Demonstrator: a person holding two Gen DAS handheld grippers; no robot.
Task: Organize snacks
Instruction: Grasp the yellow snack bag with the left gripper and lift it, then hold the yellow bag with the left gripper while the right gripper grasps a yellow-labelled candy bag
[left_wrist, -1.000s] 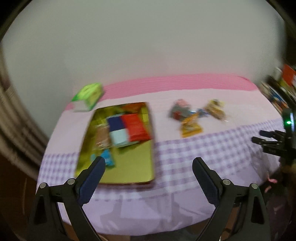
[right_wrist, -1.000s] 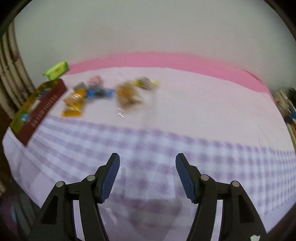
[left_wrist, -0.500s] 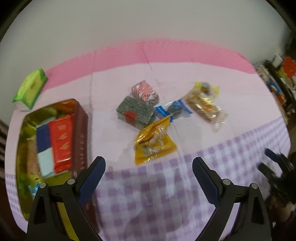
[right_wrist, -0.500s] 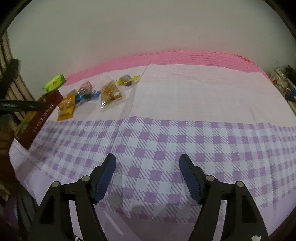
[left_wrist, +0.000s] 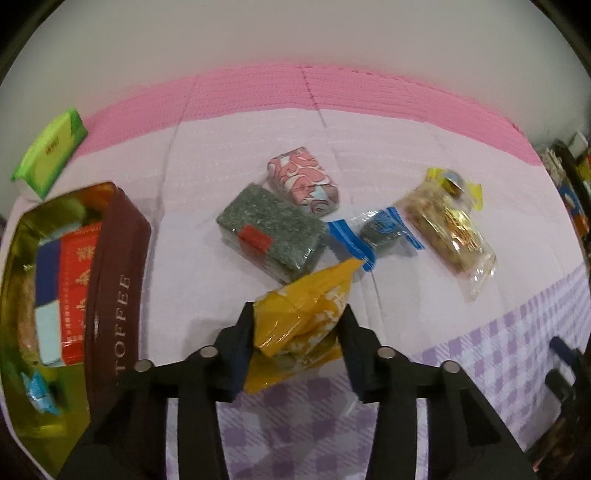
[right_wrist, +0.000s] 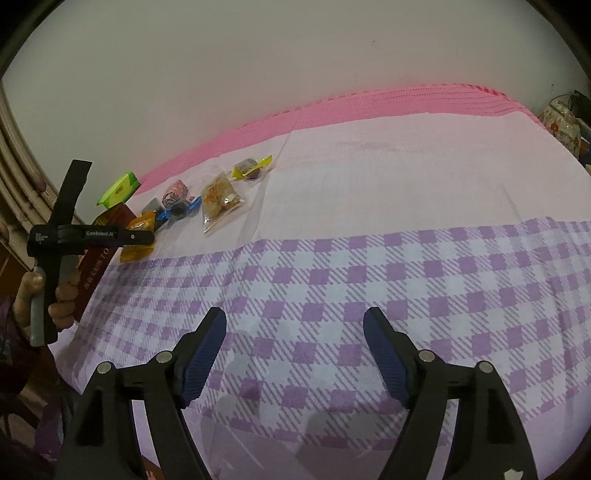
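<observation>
My left gripper (left_wrist: 298, 317) is shut on a yellow snack packet (left_wrist: 303, 325) on the cloth, both fingers pressing its sides. Beyond it lie a dark green wrapped block (left_wrist: 269, 230), a pink patterned pack (left_wrist: 304, 182), a blue-edged small packet (left_wrist: 380, 232) and a clear bag of golden snacks (left_wrist: 447, 229). A brown toffee tin (left_wrist: 110, 291) with snacks inside stands at the left. My right gripper (right_wrist: 295, 325) is open and empty over the purple checked cloth, far from the snacks (right_wrist: 221, 195). The left gripper also shows in the right wrist view (right_wrist: 142, 238).
A green tissue pack (left_wrist: 50, 151) lies at the back left near the wall. The bed's pink band (left_wrist: 332, 88) runs along the wall. Cluttered shelves (left_wrist: 569, 184) stand at the far right. The purple checked part of the cloth (right_wrist: 369, 266) lies near the front edge.
My left gripper has moved forward to the snacks and closed on the yellow packet. My right gripper has stayed open over the checked cloth.
</observation>
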